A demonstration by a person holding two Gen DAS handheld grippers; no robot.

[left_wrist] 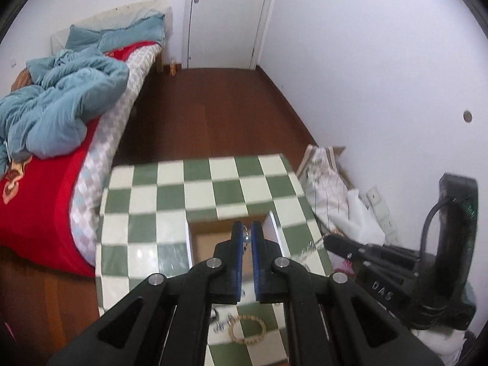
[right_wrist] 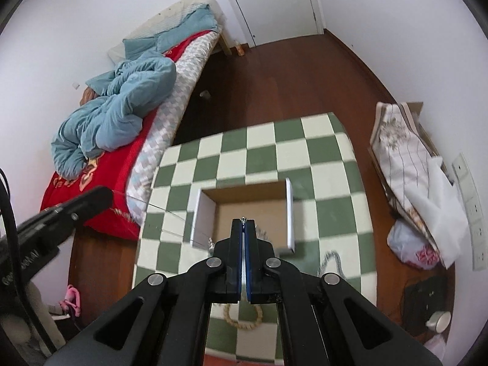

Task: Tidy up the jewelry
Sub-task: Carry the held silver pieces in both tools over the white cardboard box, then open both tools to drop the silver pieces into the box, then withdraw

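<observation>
Left wrist view: left gripper (left_wrist: 247, 228) pinched on the end of a thin chain (right_wrist: 170, 213), a small pendant (left_wrist: 245, 238) between its pads. Right gripper (right_wrist: 243, 221) clamps the other end. The chain runs taut left to right above the checkered table (right_wrist: 335, 183), over the open box (right_wrist: 244, 204). A bead bracelet (left_wrist: 247, 329) lies flat on the table's near side, below both grippers.

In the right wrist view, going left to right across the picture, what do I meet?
Left gripper → red bedspread → open box on the checkered table → floral bag → wall sockets.
</observation>
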